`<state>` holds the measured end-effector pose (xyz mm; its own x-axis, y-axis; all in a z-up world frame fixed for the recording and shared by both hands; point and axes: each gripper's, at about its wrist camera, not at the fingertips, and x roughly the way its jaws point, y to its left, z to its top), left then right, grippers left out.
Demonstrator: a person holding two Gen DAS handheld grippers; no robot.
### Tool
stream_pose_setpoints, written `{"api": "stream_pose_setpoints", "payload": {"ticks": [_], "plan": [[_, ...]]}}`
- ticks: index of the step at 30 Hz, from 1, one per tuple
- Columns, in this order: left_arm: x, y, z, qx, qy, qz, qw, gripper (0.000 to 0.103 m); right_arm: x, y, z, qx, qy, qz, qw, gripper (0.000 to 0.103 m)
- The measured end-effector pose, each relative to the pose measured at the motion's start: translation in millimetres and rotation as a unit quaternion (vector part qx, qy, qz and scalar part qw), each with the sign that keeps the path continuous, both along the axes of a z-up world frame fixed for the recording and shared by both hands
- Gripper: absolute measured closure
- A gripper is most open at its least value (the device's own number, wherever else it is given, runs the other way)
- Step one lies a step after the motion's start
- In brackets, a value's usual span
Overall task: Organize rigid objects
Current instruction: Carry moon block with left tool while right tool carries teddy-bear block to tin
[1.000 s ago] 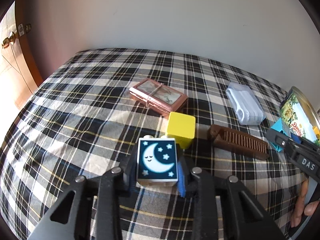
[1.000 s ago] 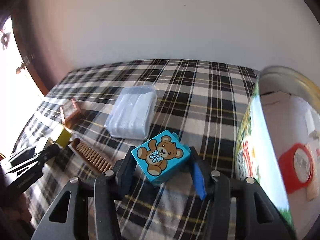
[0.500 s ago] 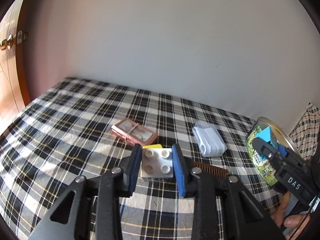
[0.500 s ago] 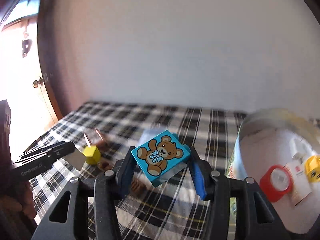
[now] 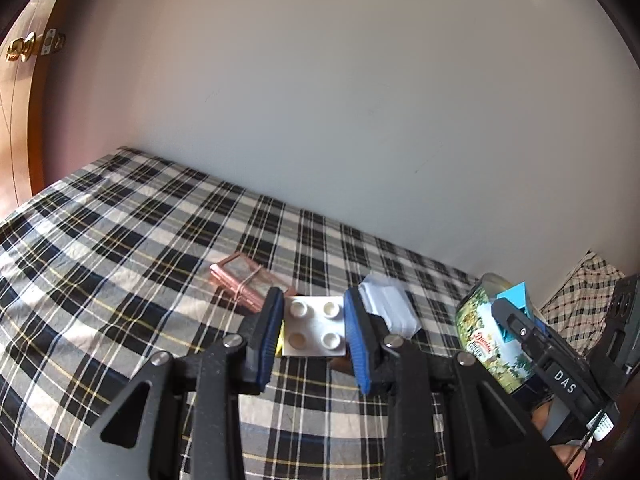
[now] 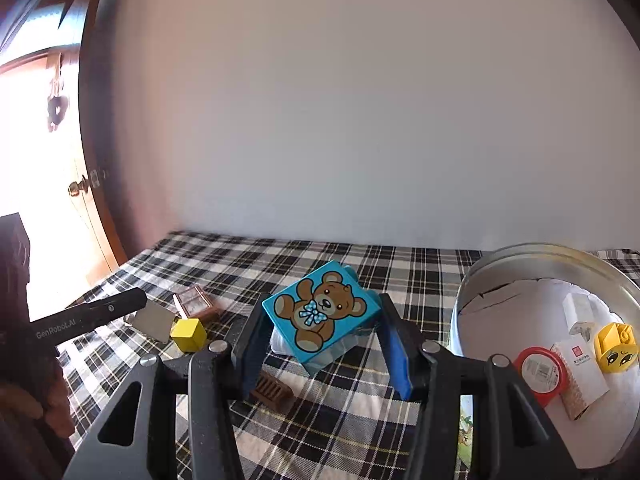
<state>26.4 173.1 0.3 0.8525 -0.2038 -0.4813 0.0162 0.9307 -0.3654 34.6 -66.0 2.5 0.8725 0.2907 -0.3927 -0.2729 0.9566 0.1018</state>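
Observation:
My left gripper [image 5: 314, 338] is shut on a white studded toy block [image 5: 314, 332], held above the plaid bed with its studs facing the camera. My right gripper [image 6: 326, 334] is shut on a blue teddy-bear block [image 6: 322, 312], held in the air just left of the open round tin [image 6: 472, 276]. The tin [image 5: 494, 344] and the right gripper's blue block [image 5: 518, 294] also show at the right of the left wrist view. The left gripper and its block [image 6: 152, 322] show at the left of the right wrist view.
On the bed lie a yellow cube [image 6: 188, 334], a brown comb [image 6: 274, 390], a copper-coloured case [image 5: 244, 280] and a white plastic box [image 5: 390, 308]. Inside the tin are a red-rimmed lid [image 6: 540, 372], a small carton [image 6: 580, 380] and a yellow face block [image 6: 614, 346]. A wall stands behind; a door [image 5: 16, 92] at left.
Both grippers have risen from the bed with their blocks. The left block has tipped from its moon face to its studs. The right gripper has moved nearer the tin's opening.

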Motion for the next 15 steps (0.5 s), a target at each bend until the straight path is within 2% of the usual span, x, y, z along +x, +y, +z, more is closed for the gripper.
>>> {"api": "stream_pose_setpoints", "payload": {"ticks": [3,10,15], "plan": [[-4.0,-3.5,6.3,0.005,-0.021,-0.003,0.9998,0.073,-2.6,-0.9,1.7,0.0,-0.008,-0.008,1.0,0.05],[-15.3,-20.1,20.1,0.062,-0.081,0.018,0.9946,0.073,-17.1,-6.5,16.0,0.008,-0.052,-0.01,0.999,0.05],[-17.8,-28.9,21.6,0.08,-0.094,0.02,0.9922,0.073,-21.9,-9.2,18.8,0.0,-0.071,-0.018,0.997,0.05]]}}
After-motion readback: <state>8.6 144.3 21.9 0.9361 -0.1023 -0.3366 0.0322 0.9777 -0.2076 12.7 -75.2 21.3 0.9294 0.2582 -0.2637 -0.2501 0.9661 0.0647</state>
